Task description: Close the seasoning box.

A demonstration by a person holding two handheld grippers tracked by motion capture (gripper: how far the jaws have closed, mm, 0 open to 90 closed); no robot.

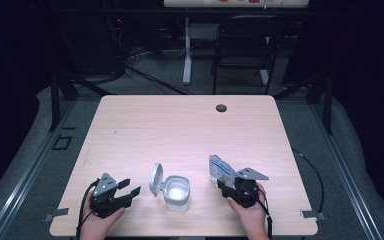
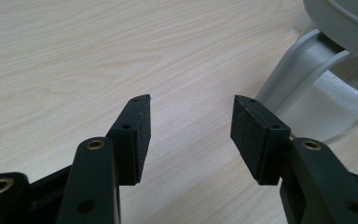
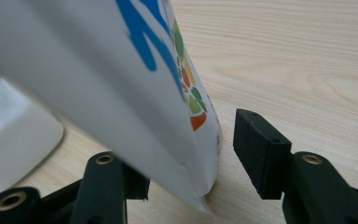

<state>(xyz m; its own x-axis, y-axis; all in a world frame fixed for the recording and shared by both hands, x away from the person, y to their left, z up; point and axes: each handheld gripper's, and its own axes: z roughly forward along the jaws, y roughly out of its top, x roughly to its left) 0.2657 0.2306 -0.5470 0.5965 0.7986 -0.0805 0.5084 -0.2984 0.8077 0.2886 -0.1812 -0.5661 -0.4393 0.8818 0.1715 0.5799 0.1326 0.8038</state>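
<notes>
Right claw (image 1: 226,181) open around printed pouch (image 1: 219,169) standing on table (image 1: 180,125), pad clear of it, left claw (image 1: 130,189) open and empty beside open-lidded container (image 1: 176,192)

Pouch (image 1: 220,170): I see a white packet with blue lettering and coloured dots, standing tilted at the table's five o'clock.
Container (image 1: 176,192): clear tub, hinged lid (image 1: 156,179) upright-open, at my six o'clock.
</notes>
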